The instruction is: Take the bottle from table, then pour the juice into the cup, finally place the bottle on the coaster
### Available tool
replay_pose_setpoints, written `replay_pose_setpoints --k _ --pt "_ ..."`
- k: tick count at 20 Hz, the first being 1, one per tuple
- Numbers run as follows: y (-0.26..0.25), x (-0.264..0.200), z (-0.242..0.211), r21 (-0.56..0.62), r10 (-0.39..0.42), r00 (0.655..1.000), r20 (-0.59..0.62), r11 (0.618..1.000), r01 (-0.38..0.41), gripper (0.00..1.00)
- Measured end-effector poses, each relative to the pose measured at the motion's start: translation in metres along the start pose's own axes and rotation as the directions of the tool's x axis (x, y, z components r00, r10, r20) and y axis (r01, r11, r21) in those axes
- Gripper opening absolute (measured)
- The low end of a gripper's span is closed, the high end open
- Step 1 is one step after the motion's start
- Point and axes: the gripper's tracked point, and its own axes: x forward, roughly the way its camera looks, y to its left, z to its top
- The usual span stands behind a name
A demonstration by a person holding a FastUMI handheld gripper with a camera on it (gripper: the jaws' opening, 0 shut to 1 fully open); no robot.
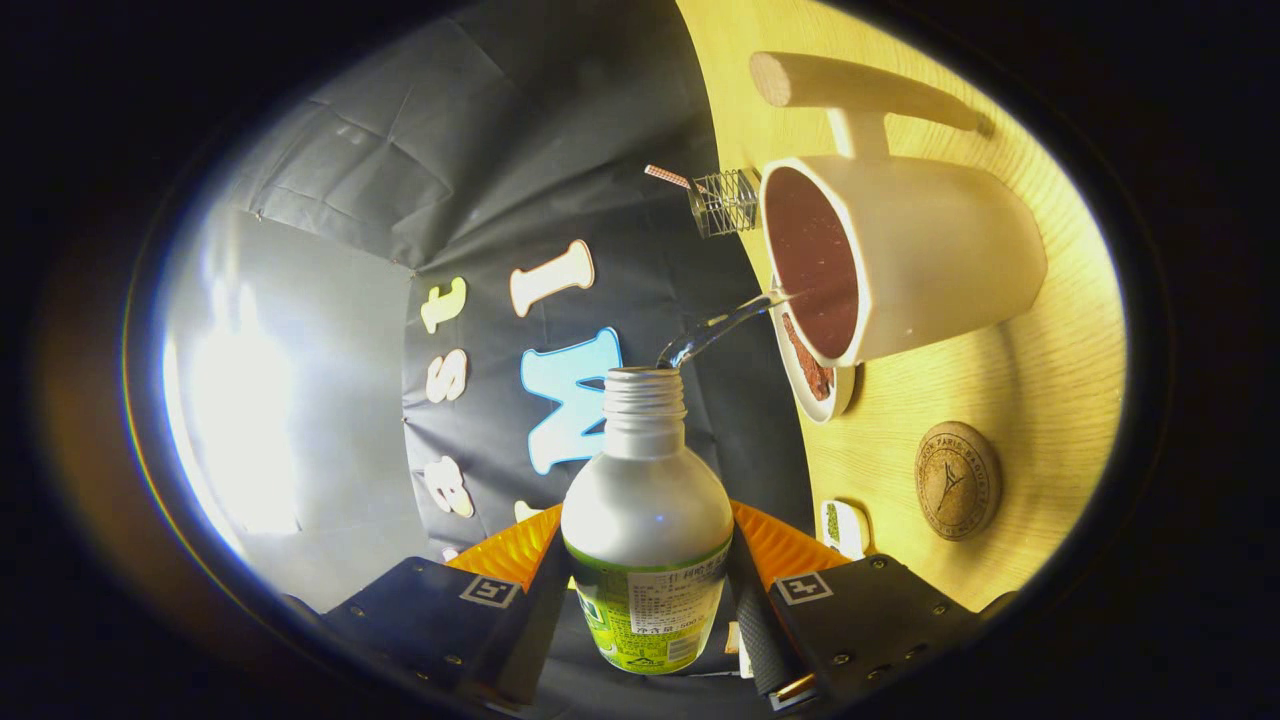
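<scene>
My jaws are clamped on both sides of the bottle [646, 530], gripper [646, 600] rolled sideways. Clear liquid arcs from its open neck into the white cup [920, 265] ahead on the worktop [1040, 400]. The round coaster [957, 480] lies beside it.

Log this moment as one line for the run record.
phase: pouring | gripper: shut on white plastic bottle | clear stream entering white mug | round cork coaster: bare
</scene>
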Motion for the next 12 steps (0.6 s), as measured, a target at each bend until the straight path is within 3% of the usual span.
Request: replay_pose_setpoints --k 12 --pt "0.013 0.004 -0.001 0.051 0.032 0.999 0.015 0.998 -0.033 0.77"
